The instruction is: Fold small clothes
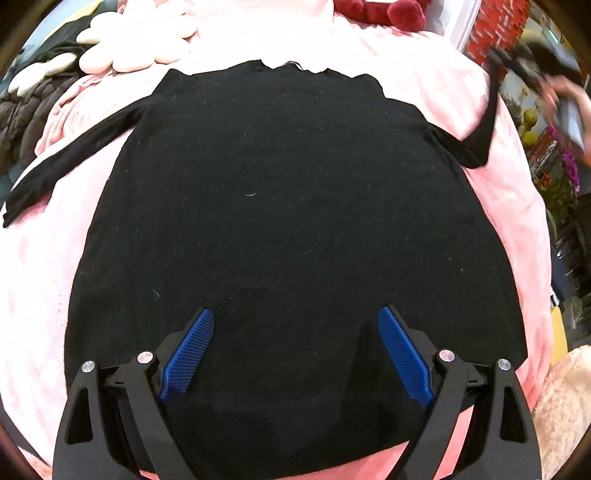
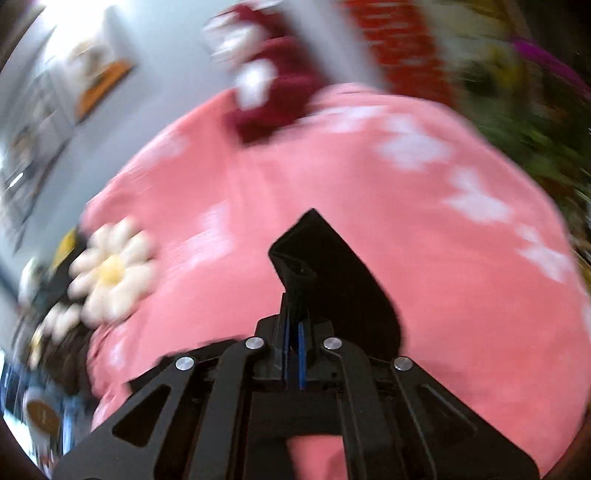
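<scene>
A black long-sleeved top lies flat on a pink blanket, neck at the far end, hem near me. My left gripper is open just above the hem area, blue pads spread wide. Its left sleeve lies out flat. The right sleeve is lifted up at the far right. My right gripper shows blurred there. In the right wrist view my right gripper is shut on the black sleeve end, held above the blanket.
White flower-shaped cushions and a dark quilted jacket lie at the far left. A dark red plush sits at the far end. A red brick wall and flowers stand at the right.
</scene>
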`<state>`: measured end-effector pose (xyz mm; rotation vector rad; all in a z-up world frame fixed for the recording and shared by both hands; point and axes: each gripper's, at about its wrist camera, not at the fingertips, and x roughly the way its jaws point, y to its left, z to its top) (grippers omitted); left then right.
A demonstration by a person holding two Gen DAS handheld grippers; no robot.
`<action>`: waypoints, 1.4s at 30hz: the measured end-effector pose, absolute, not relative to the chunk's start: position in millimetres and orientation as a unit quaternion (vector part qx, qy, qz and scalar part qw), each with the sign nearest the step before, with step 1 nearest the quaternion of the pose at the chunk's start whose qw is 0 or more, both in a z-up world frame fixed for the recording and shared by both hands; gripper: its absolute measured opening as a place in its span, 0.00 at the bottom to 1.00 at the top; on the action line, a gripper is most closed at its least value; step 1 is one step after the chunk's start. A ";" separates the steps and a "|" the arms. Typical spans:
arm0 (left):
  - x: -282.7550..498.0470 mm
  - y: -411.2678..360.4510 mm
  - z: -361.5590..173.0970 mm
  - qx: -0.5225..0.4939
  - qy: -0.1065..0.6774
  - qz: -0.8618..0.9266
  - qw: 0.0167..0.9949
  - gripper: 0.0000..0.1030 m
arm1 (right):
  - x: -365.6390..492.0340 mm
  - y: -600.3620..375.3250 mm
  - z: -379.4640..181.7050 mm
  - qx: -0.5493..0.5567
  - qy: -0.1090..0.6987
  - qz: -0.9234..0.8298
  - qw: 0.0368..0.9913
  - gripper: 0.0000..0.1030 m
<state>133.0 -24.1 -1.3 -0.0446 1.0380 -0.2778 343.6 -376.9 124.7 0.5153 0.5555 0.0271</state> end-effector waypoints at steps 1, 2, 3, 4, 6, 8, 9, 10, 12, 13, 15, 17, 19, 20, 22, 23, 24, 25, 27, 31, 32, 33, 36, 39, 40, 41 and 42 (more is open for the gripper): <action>132.5 -22.3 -1.5 -0.026 0.492 -0.135 0.860 0.86 | 353.7 -347.4 128.4 0.240 0.277 0.041 0.930 0.01; 131.7 -21.4 -1.8 -0.029 0.490 -0.136 0.860 0.86 | 366.2 -310.5 130.3 0.225 0.285 0.073 0.929 0.01; 131.8 -20.8 -1.8 -0.032 0.489 -0.138 0.861 0.86 | 373.8 -283.5 129.6 0.213 0.293 0.094 0.927 0.01; 131.0 -19.8 -1.9 -0.036 0.486 -0.141 0.862 0.86 | 381.9 -254.8 126.7 0.201 0.303 0.115 0.924 0.01; 129.5 -19.3 -1.5 -0.040 0.482 -0.144 0.863 0.86 | 395.9 -190.8 113.3 0.166 0.328 0.155 0.917 0.01; 128.2 -18.1 -1.0 -0.046 0.478 -0.150 0.864 0.86 | 407.0 -132.0 90.5 0.136 0.361 0.187 0.903 0.01; 127.7 -17.3 -0.5 -0.049 0.478 -0.153 0.863 0.86 | 408.7 -109.7 80.2 0.122 0.373 0.197 0.899 0.01; 127.1 -16.7 -0.1 -0.051 0.477 -0.156 0.863 0.86 | 410.1 -89.7 66.8 0.106 0.386 0.207 0.893 0.01; 129.8 -12.8 1.3 -0.065 0.477 -0.163 0.861 0.86 | 415.5 -46.8 33.1 0.062 0.432 0.233 0.869 0.02; 132.5 -8.7 2.5 -0.080 0.477 -0.167 0.859 0.86 | 415.7 -32.8 14.6 0.041 0.456 0.239 0.856 0.02; 140.3 2.3 4.7 -0.115 0.476 -0.170 0.855 0.86 | 413.5 -17.5 -8.6 0.010 0.488 0.241 0.839 0.03; 150.6 15.7 7.3 -0.147 0.472 -0.164 0.853 0.86 | 405.0 -26.8 0.1 0.032 0.479 0.254 0.839 0.04; 166.4 34.3 13.0 -0.178 0.463 -0.152 0.855 0.86 | 394.3 -65.7 23.7 0.072 0.446 0.246 0.857 0.06; 174.7 42.4 16.0 -0.192 0.460 -0.144 0.855 0.86 | 383.7 -96.1 36.9 0.085 0.425 0.224 0.873 0.10; 202.9 62.3 23.4 -0.244 0.448 -0.127 0.851 0.86 | 369.0 -144.0 43.6 0.095 0.404 0.177 0.892 0.19; 213.3 67.3 24.8 -0.260 0.446 -0.121 0.848 0.86 | 358.3 -168.7 43.3 0.092 0.395 0.144 0.903 0.21; 229.4 73.3 25.8 -0.281 0.444 -0.113 0.843 0.86 | 341.7 -198.3 38.9 0.075 0.389 0.097 0.913 0.21; 252.6 77.3 25.6 -0.302 0.445 -0.105 0.837 0.86 | 329.6 -217.6 31.7 0.060 0.389 0.066 0.917 0.21; 285.1 78.4 25.2 -0.309 0.445 -0.096 0.835 0.86 | 313.8 -247.4 11.7 0.053 0.407 0.027 0.911 0.21; 356.6 50.1 14.2 -0.273 0.472 -0.068 0.835 0.86 | 303.9 -290.0 -30.8 0.088 0.439 0.001 0.894 0.21; 362.6 46.1 7.8 -0.270 0.477 -0.063 0.834 0.86 | 305.0 -293.5 -35.3 0.095 0.437 0.001 0.894 0.21; 374.9 41.0 1.2 -0.265 0.479 -0.050 0.836 0.83 | 309.2 -294.6 -39.0 0.105 0.435 0.008 0.894 0.21; 388.5 34.2 3.8 -0.228 0.449 -0.038 0.863 0.53 | 322.1 -291.4 -45.4 0.110 0.429 0.025 0.896 0.28; 406.4 27.7 2.5 -0.205 0.457 -0.044 0.864 0.11 | 333.4 -284.2 -46.5 0.097 0.414 0.033 0.905 0.49; 411.5 32.4 2.6 -0.210 0.454 -0.040 0.865 0.07 | 336.4 -286.2 -45.3 0.095 0.410 0.033 0.906 0.48; 412.3 39.8 5.5 -0.208 0.449 -0.038 0.868 0.06 | 345.4 -286.0 -44.7 0.093 0.411 0.031 0.906 0.29; 414.2 40.9 8.2 -0.195 0.440 -0.033 0.876 0.05 | 351.0 -295.6 -44.2 0.096 0.413 0.014 0.905 0.07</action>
